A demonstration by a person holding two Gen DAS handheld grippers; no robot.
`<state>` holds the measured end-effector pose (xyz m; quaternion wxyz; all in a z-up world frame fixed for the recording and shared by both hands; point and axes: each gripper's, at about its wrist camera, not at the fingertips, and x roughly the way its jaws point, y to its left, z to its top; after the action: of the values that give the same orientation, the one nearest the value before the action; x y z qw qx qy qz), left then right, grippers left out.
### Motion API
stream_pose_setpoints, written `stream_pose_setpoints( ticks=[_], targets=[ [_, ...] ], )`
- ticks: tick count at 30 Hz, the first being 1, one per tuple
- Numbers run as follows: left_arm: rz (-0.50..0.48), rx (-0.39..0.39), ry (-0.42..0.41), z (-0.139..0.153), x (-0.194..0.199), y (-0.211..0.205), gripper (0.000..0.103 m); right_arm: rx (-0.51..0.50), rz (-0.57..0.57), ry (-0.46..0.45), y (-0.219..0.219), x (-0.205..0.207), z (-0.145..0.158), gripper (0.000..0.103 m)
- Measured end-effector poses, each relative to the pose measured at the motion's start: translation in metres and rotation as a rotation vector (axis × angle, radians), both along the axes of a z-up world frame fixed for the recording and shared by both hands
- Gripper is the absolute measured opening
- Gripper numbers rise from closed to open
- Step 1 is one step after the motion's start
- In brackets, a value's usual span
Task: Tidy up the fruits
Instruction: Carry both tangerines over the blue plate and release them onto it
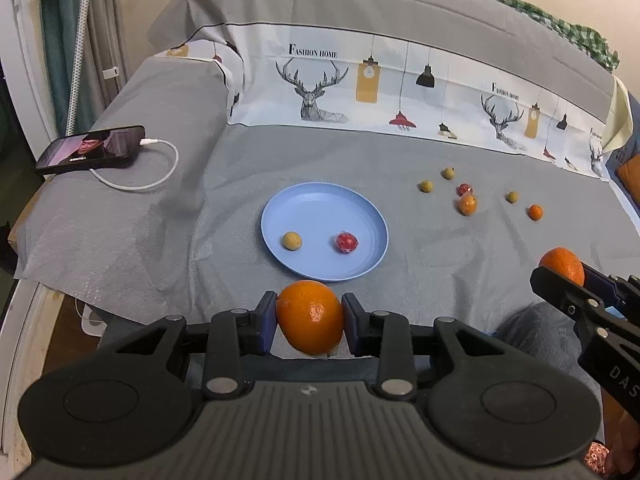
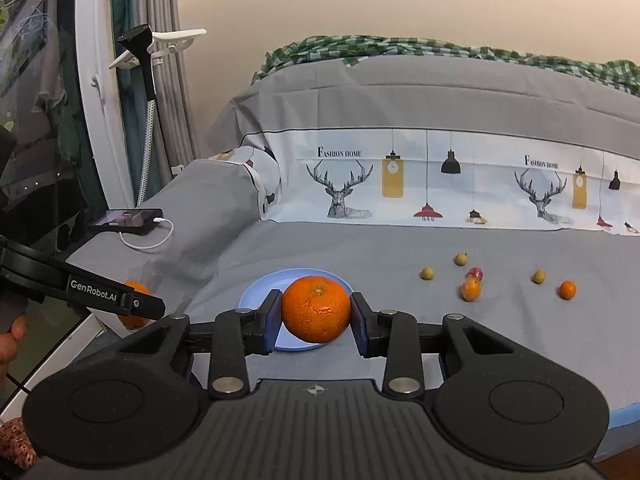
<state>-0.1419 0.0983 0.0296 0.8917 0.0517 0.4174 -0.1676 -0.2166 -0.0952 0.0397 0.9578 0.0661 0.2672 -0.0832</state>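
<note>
My left gripper [image 1: 309, 322] is shut on a large orange [image 1: 310, 316] just in front of the near rim of the light blue plate [image 1: 316, 208]. The plate holds a small yellow-green fruit [image 1: 292, 240] and a red wrapped fruit [image 1: 346, 242]. My right gripper [image 2: 316, 316] is shut on another large orange [image 2: 316, 309], held above the bed in front of the plate [image 2: 256, 294]. It also shows at the right edge of the left wrist view [image 1: 560, 266]. Several small fruits lie loose on the grey sheet to the right, among them a small orange one [image 1: 467, 204].
A phone [image 1: 90, 148] with a white charging cable [image 1: 160, 168] lies on the raised grey cushion at the left. A printed deer-pattern sheet [image 1: 360, 88] rises behind the plate. The bed edge drops off at the left, near a white door frame [image 2: 96, 92].
</note>
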Motion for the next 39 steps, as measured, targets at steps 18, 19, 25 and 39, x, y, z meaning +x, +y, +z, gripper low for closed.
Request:
stream_pose_setpoints(
  ticks=[18, 19, 25, 39],
  targets=[
    [0.016, -0.007, 0.001, -0.001, 0.006, 0.003, 0.038, 0.006, 0.005, 0.009, 0.001, 0.003, -0.001, 0.037],
    [0.016, -0.006, 0.002, -0.002, 0.007, 0.003, 0.038, 0.007, 0.004, 0.011, 0.000, 0.004, -0.002, 0.037],
    [0.020, -0.003, 0.012, -0.004, 0.018, 0.003, 0.038, 0.012, 0.006, 0.025, -0.003, 0.012, -0.008, 0.037],
    [0.057, -0.011, 0.039, -0.011, 0.067, 0.002, 0.038, 0.024, 0.032, 0.096, -0.011, 0.059, -0.031, 0.037]
  ],
)
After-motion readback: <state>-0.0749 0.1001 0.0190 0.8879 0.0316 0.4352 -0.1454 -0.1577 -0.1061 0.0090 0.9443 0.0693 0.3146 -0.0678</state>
